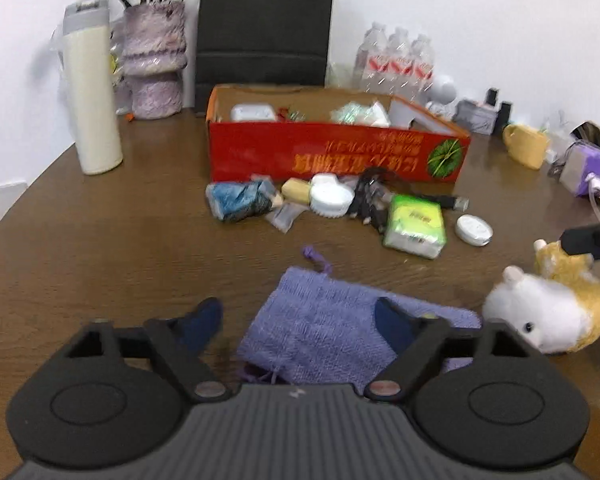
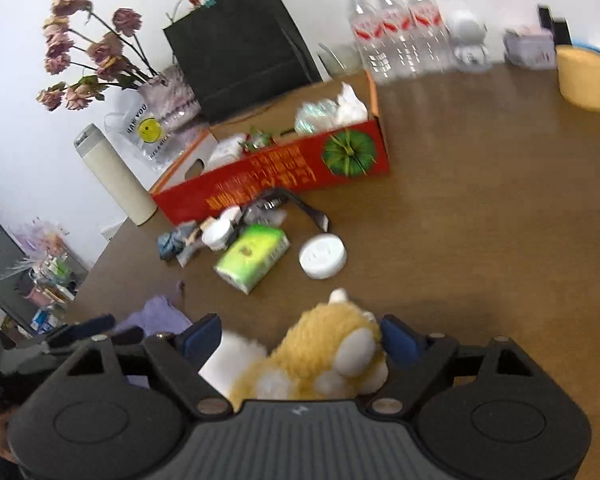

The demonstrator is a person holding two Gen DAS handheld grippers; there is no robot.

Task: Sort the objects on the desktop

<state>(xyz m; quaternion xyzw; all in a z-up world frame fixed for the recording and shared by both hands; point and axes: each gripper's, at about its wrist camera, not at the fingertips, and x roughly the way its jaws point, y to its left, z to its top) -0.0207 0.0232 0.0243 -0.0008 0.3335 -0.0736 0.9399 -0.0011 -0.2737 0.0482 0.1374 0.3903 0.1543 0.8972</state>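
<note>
A purple knit pouch (image 1: 324, 320) lies flat on the brown table; my left gripper (image 1: 300, 320) is open, its jaws straddling the pouch's left part. A yellow and white plush hamster (image 2: 320, 356) lies between the open jaws of my right gripper (image 2: 300, 336); it also shows in the left wrist view (image 1: 552, 308). A red cardboard box (image 1: 336, 152) holding small items stands behind. In front of it lie a green tissue pack (image 1: 416, 226), a white round lid (image 1: 474, 230), a white jar (image 1: 330, 198), a blue crumpled packet (image 1: 238, 200) and black cables (image 1: 370, 196).
A cream tumbler (image 1: 94, 96), a vase of dried flowers (image 1: 154, 60), a black paper bag (image 1: 264, 24) and water bottles (image 1: 396, 60) stand along the wall. A yellow cup (image 1: 526, 146) and a purple device (image 1: 584, 172) sit at the right.
</note>
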